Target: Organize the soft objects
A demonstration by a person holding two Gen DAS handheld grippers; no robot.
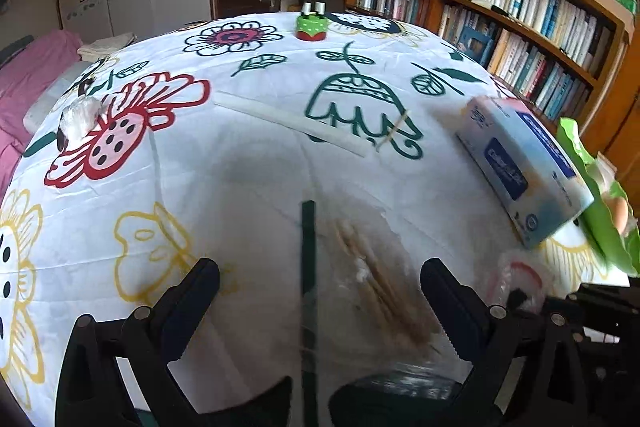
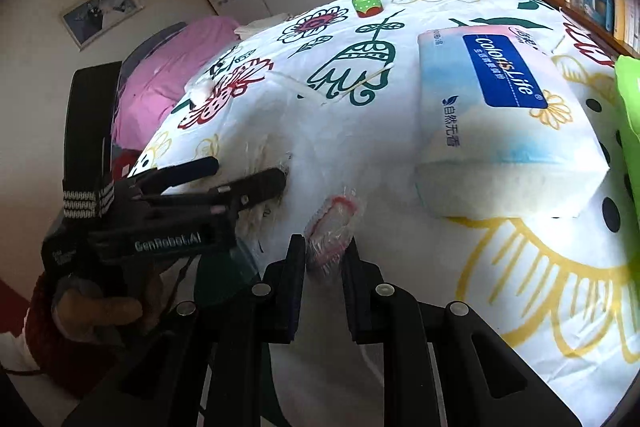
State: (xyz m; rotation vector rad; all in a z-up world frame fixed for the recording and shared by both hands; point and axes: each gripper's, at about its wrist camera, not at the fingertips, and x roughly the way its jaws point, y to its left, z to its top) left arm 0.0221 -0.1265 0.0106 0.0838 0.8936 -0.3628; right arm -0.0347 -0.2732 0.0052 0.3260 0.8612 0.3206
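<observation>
A clear plastic bag of cotton swabs (image 1: pixel 380 287) lies on the flowered tablecloth (image 1: pixel 240 179) between the fingers of my open left gripper (image 1: pixel 320 283). My right gripper (image 2: pixel 326 251) is shut on a small clear packet with a red-rimmed pad (image 2: pixel 332 227), also seen in the left wrist view (image 1: pixel 520 279). A soft tissue pack (image 2: pixel 500 115) lies to the right of it and shows in the left wrist view (image 1: pixel 520 163). A wad of cotton in plastic (image 1: pixel 80 115) lies far left. The left gripper (image 2: pixel 248 171) shows in the right wrist view over the bag.
A white strip (image 1: pixel 288 123) and a rubber band (image 1: pixel 394 131) lie mid-table. A zebra toy on a green base (image 1: pixel 313 23) stands at the far edge. A green bag (image 1: pixel 600 211) sits at the right edge. Bookshelves (image 1: pixel 520 27) stand beyond; a pink bed (image 2: pixel 172 67) lies left.
</observation>
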